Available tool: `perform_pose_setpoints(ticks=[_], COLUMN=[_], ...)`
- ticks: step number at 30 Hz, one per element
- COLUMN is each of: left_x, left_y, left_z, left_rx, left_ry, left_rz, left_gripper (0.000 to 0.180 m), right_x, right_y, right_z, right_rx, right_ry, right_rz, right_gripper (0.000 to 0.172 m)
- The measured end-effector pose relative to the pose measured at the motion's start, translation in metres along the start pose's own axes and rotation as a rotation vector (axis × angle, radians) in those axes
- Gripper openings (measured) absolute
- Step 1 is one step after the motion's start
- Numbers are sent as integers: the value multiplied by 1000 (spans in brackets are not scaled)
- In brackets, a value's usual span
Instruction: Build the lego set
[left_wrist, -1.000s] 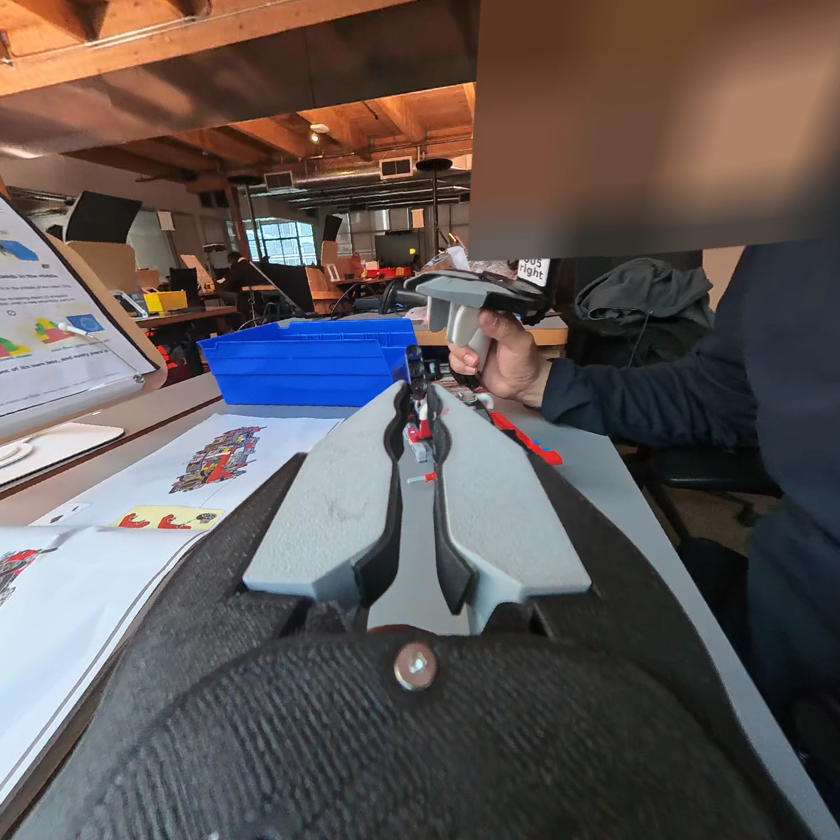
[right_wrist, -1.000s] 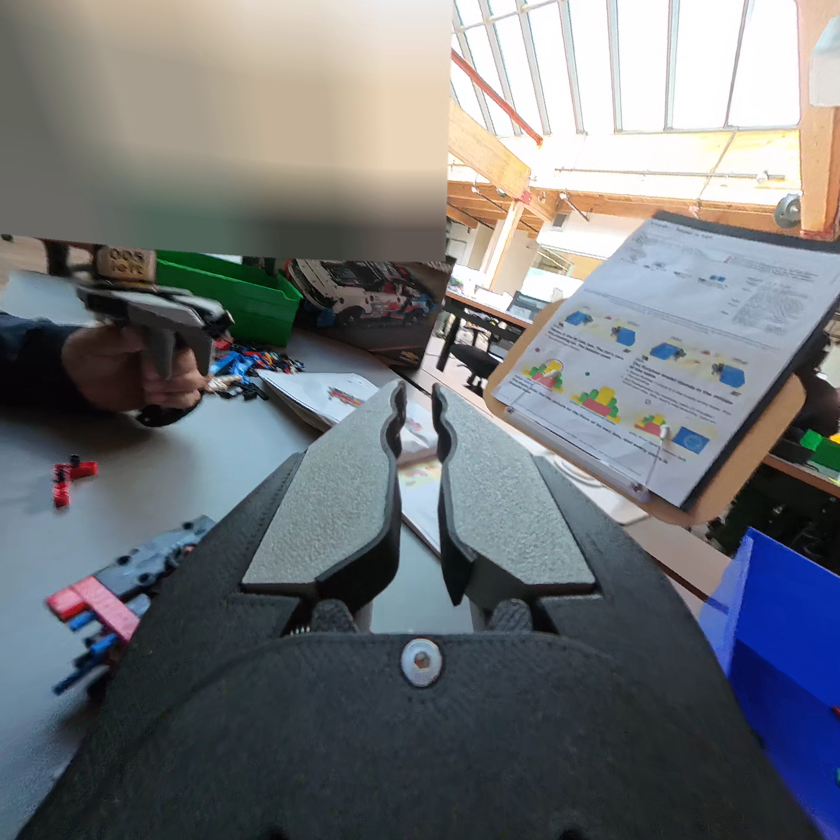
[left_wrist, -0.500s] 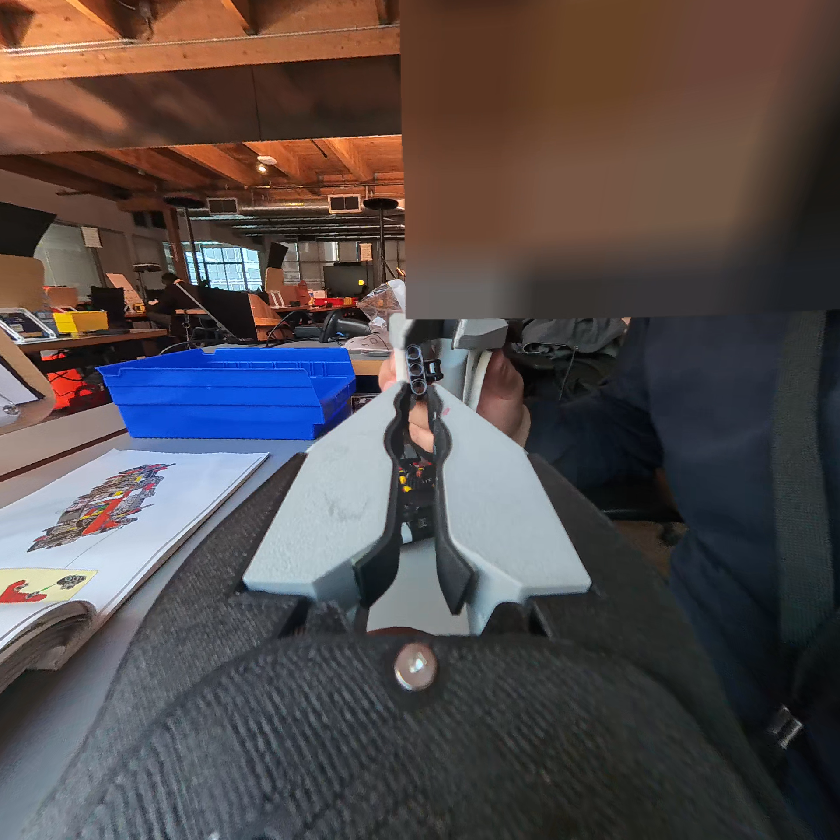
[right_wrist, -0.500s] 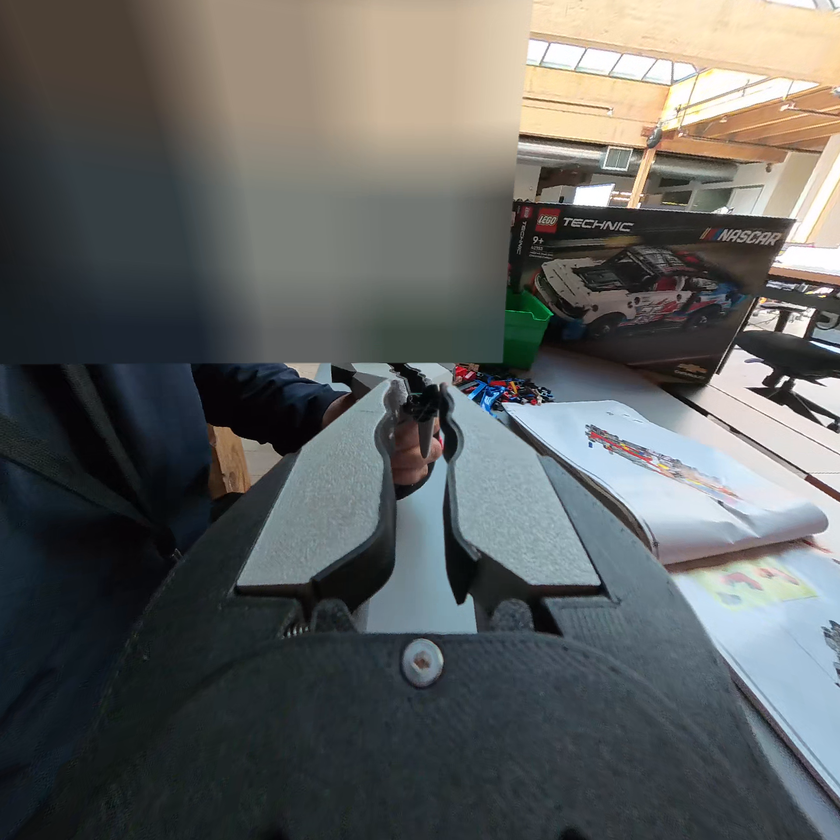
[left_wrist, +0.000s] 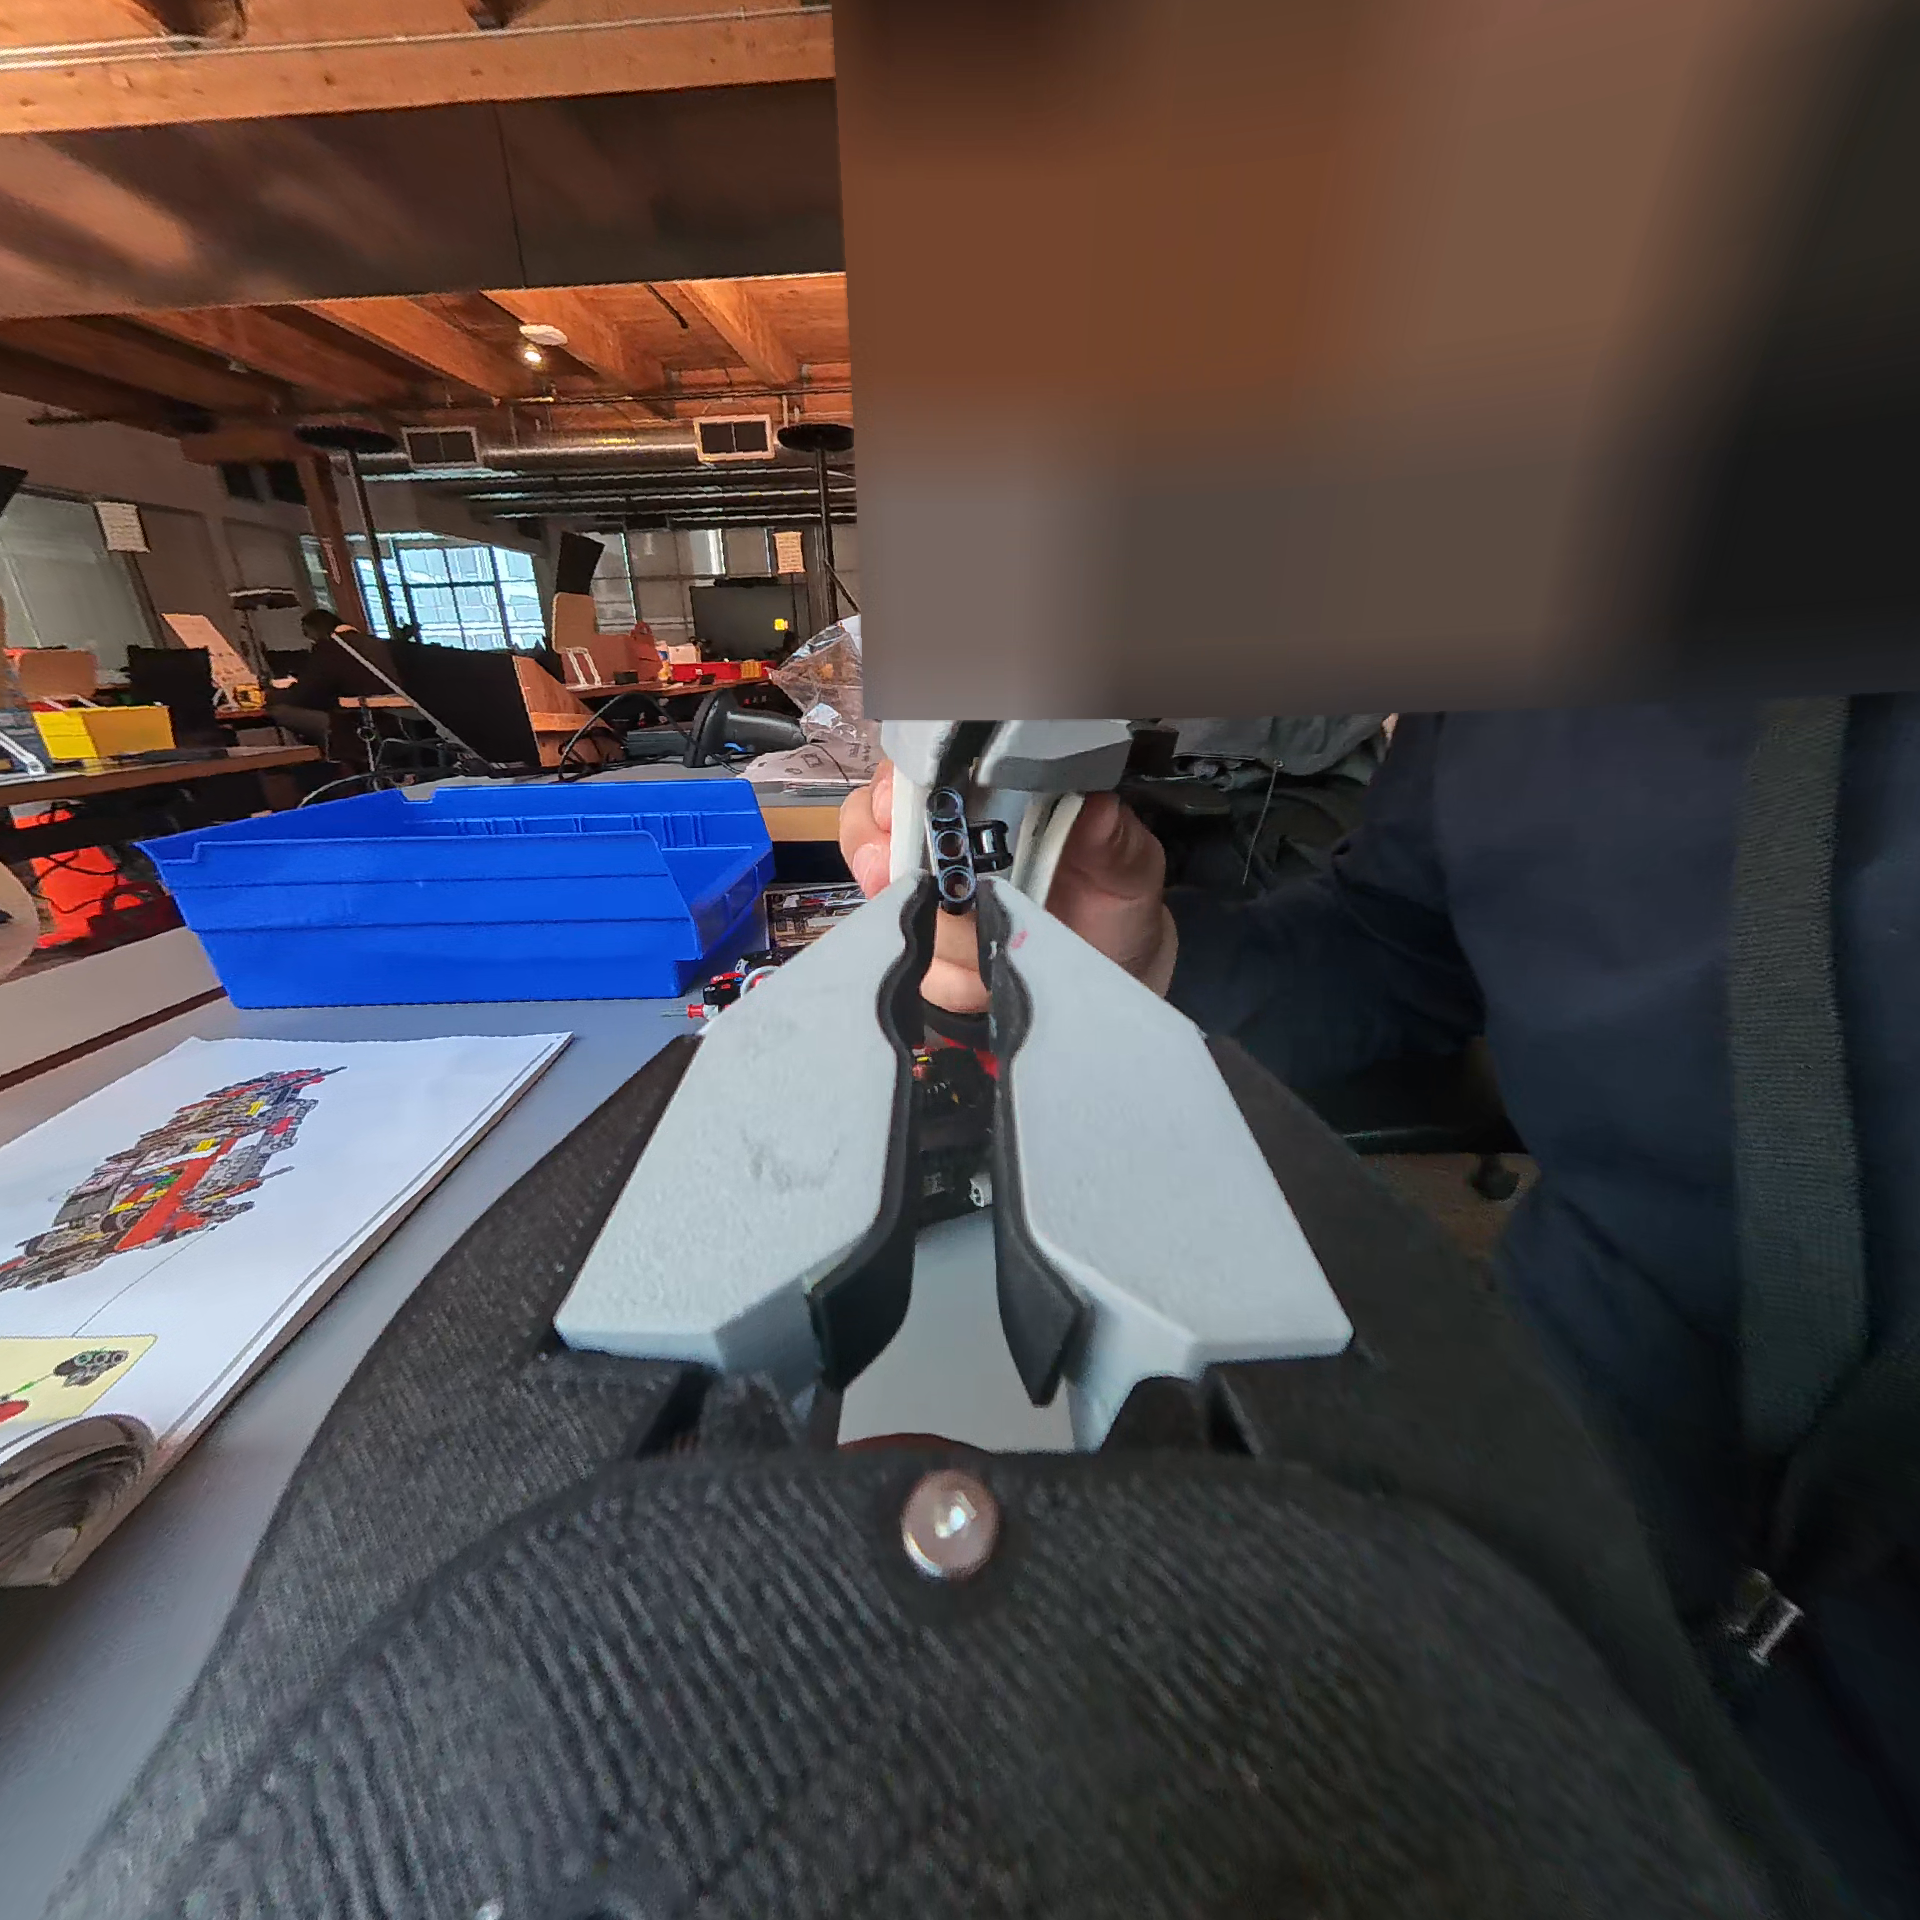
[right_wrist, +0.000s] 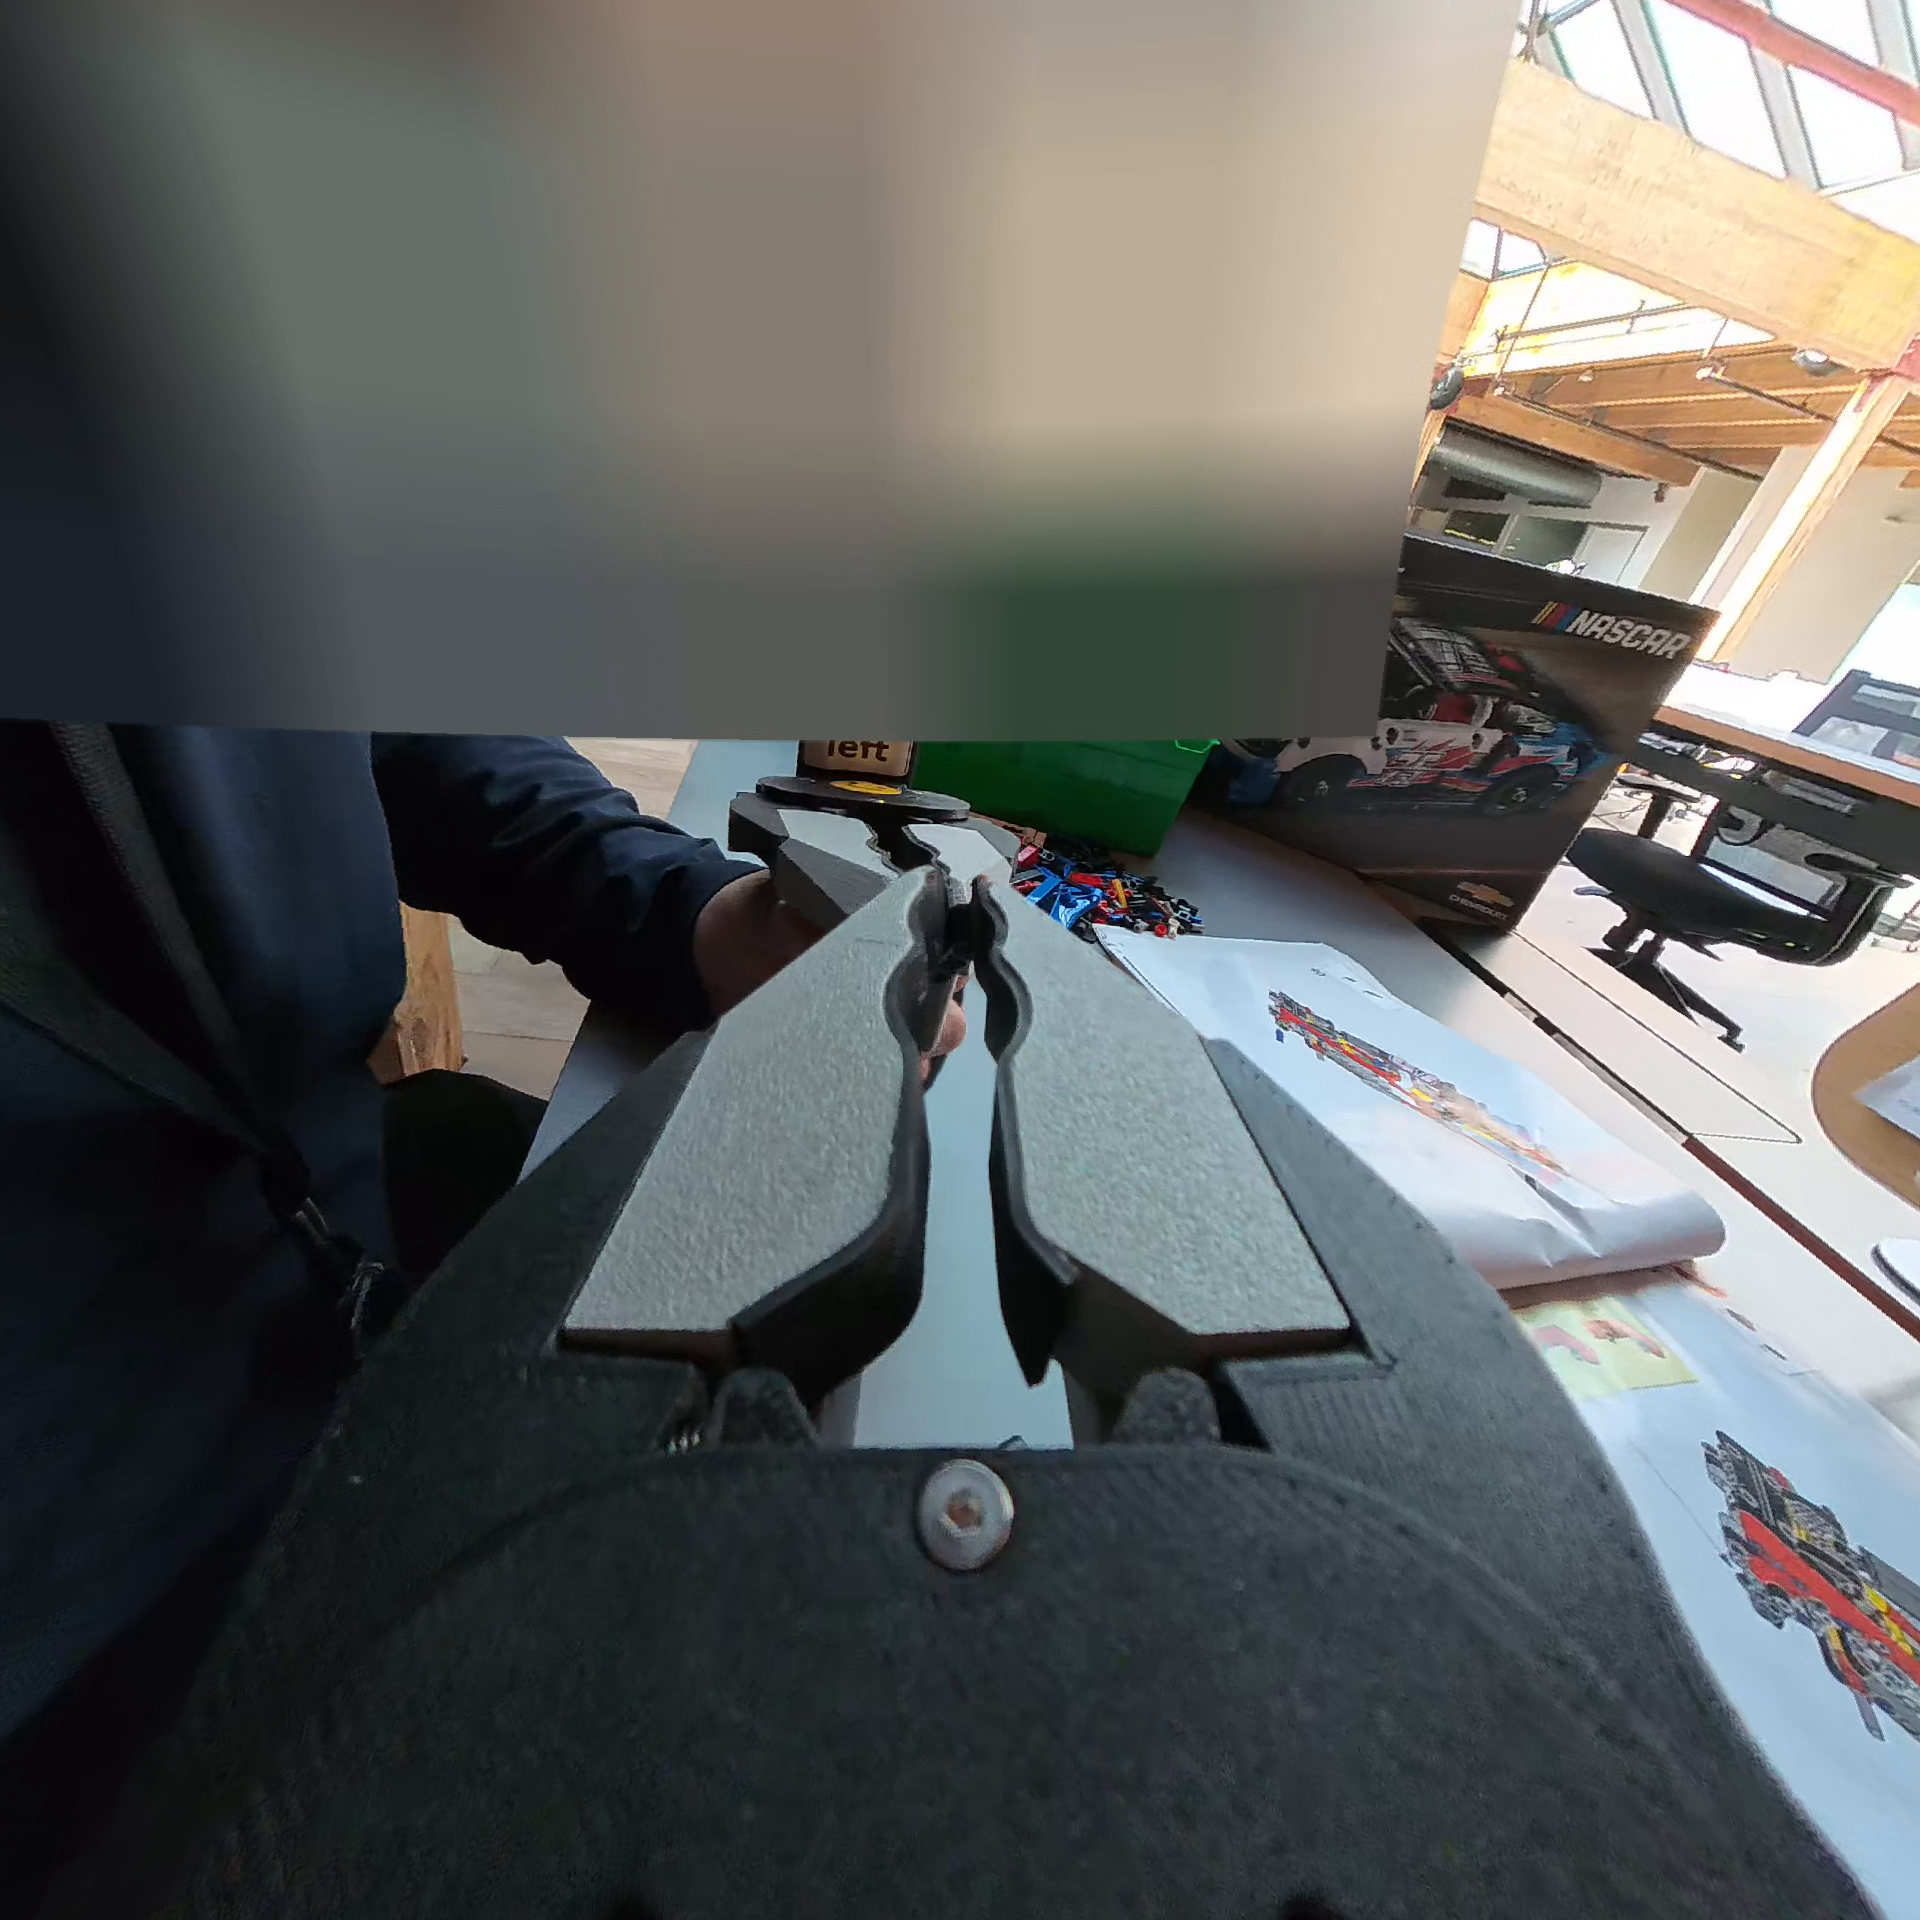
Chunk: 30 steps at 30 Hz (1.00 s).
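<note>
While the left claw (left_wrist: 956, 894) clamps the lowest hole of a black three-hole beam (left_wrist: 954, 847) at its very tips, the right claw (right_wrist: 961, 909) meets it nose to nose, tips drawn together on a dark sliver; whether they pinch it, I cannot tell. With so shallow a hold, I judge steady pressure and no twisting matter most. Below lies a grey table (right_wrist: 1299, 894) with an open booklet (left_wrist: 312, 1132), a blue bin (left_wrist: 468, 894) far left, loose pieces (right_wrist: 1101, 899), a green bin (right_wrist: 1060, 790) and a car box (right_wrist: 1507, 748), under timber beams.
</note>
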<state>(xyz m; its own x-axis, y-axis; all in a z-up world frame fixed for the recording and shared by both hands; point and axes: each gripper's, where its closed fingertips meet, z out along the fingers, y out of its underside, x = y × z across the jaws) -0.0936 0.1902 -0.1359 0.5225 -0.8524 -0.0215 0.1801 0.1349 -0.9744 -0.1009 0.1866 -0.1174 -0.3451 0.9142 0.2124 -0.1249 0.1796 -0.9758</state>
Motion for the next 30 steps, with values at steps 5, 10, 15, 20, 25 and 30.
perform_pose_setpoints(ticks=[5, 10, 15, 20, 25, 30], left_x=[0, 1, 10, 22, 35, 27], left_y=[1, -2, -14, -18, -12, -19], left_z=[0, 0, -1, -3, -2, -11], left_rx=[-8, 6, 84, 76, -9, -9], left_ry=[-7, -12, -2, 11, 8, -32], left_rz=[16, 17, -57, -37, 42, 71], left_gripper=[5, 5, 5, 5, 5, 5], right_x=[0, 0, -6, -17, -24, -18], right_y=[3, 4, -10, -20, -17, -25], right_z=[0, 4, 8, 13, 18, 7], right_rx=[-10, -30, 20, 27, -12, 20], right_ry=[6, 4, -5, -17, 27, 93], right_rz=[4, 68, 151, 188, 189, 190], right_gripper=[5, 5, 4, 0, 0, 2])
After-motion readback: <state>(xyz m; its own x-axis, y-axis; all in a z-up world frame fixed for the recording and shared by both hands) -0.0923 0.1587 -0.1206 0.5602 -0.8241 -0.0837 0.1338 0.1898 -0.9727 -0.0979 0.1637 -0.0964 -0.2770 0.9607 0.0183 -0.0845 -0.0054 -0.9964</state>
